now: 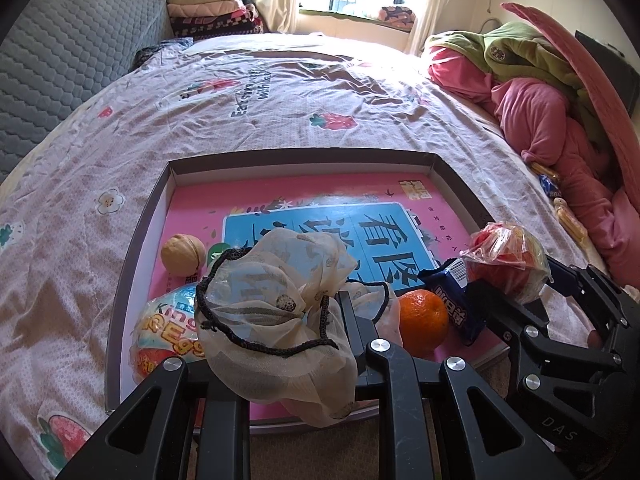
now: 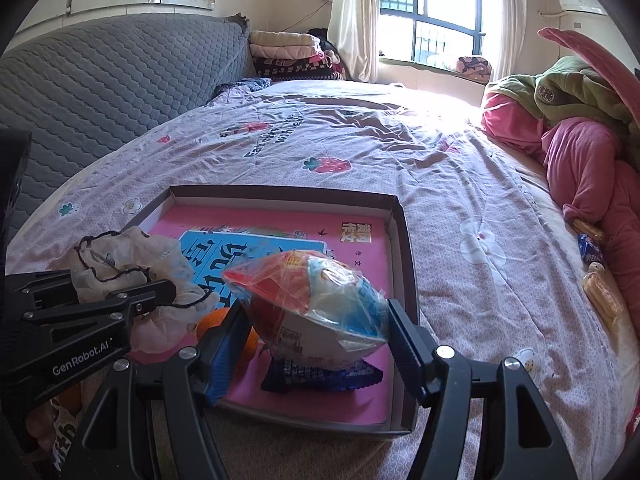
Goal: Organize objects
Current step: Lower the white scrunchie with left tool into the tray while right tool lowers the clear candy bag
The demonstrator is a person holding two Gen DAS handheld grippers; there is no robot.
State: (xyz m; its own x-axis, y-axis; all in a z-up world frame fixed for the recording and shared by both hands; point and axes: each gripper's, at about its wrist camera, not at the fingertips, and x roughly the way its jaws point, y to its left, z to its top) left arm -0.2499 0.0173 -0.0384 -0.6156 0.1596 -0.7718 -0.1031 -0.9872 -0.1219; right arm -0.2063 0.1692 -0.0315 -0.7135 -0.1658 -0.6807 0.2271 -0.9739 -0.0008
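- Pale pink cotton bedsheet printed with strawberries and flowers [image 2: 440, 184]: spreads beneath the right claw [image 2: 316, 312] and runs on far ahead of it.
- Grey quilted padded panel [image 2: 100, 80]: stands along the bed's edge, ahead and well to the claw's left.
- Stack of folded blankets in cream, pink and dark check [image 2: 288, 54]: far ahead, slightly left, against the wall.
- Dark-barred window [image 2: 432, 12] with a cream curtain [image 2: 352, 20] beside it: far ahead, above the bed's end.
- Heaped pink fleece bedding [image 2: 580, 160] with an olive-green blanket [image 2: 580, 92] on top: ahead, well to the right.
- White wall air conditioner [image 2: 580, 0]: high up, far right.
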